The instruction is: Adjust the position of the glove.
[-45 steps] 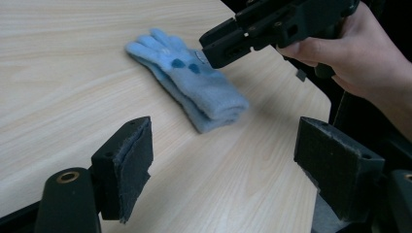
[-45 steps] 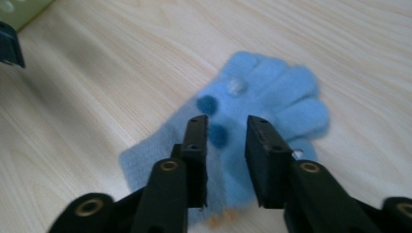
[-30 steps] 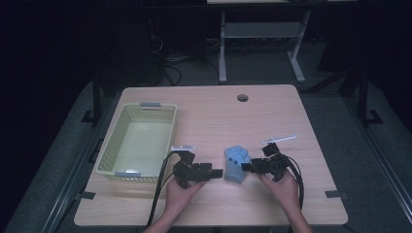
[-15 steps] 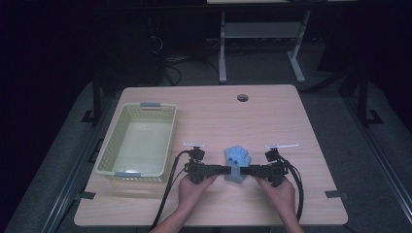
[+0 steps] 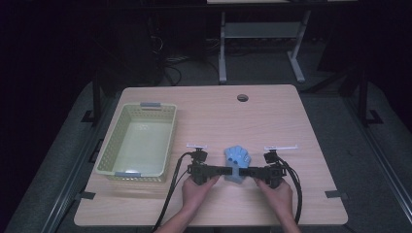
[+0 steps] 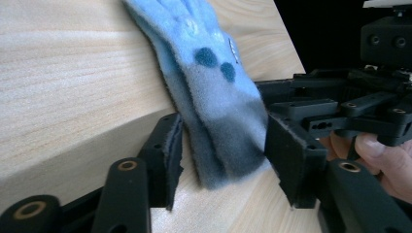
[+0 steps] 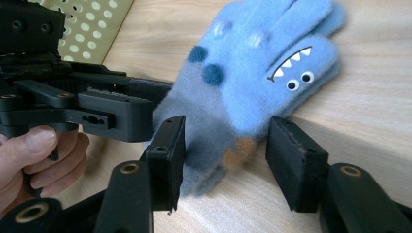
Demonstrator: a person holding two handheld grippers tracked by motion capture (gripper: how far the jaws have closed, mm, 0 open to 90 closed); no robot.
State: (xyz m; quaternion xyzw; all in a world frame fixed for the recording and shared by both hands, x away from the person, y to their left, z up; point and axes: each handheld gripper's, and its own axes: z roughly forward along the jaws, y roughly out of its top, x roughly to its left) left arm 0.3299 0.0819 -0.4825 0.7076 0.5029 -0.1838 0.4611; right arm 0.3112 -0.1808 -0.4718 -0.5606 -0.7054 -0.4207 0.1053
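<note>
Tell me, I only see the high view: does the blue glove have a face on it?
Observer: Yes, white teeth and two googly eyes on the glove.
Operator: Is the left gripper squeezing it?
Observer: Not yet; the left gripper has its jaws around the cuff, just closing, cuff unsquashed.
Operator: And the right?
Observer: The right gripper has just been closing its jaws too; one pad stands clear of the cuff.

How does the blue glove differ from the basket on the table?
The blue glove is soft fleece, while the basket is stiff, perforated plastic. The glove is blue with a toothy face and dark dots; the basket is plain pale yellow-green. The glove is the smaller and lies between both sets of jaws at the near edge; the basket sits apart to the left, with nothing in it. Both rest on the wooden table.
</note>
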